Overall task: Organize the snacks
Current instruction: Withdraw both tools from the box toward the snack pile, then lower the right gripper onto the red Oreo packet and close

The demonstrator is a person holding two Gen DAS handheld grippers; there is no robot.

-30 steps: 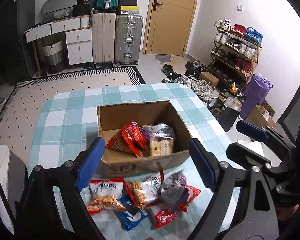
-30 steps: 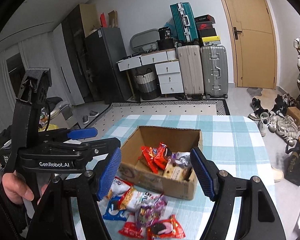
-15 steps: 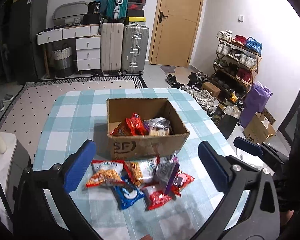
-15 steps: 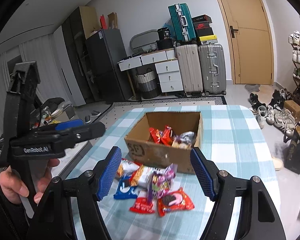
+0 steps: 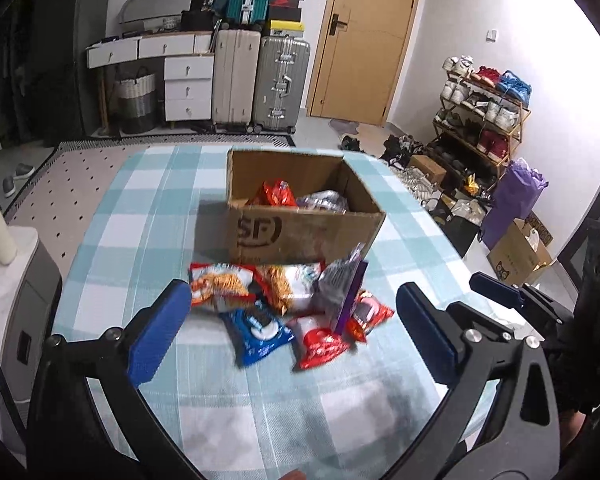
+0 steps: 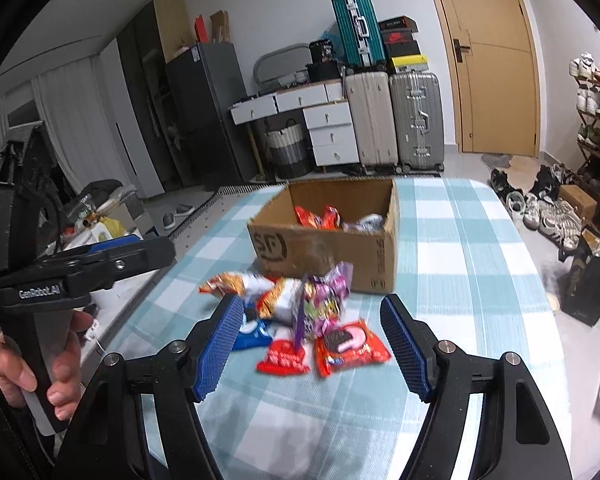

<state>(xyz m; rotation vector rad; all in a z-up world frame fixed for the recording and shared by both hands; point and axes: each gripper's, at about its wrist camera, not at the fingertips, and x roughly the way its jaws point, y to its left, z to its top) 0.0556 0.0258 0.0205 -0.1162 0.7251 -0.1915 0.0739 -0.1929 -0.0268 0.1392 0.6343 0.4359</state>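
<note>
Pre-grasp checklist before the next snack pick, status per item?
1. left gripper open and empty: ok.
2. right gripper open and empty: ok.
3. Loose snack packets reachable on the checked tablecloth in front of the cardboard box: ok.
4. Box open at the top with room left: ok.
5. Single packet isolated: not ok, they overlap; purple packet stands on edge.
6. Sharp view of pile: not ok, blurred.
</note>
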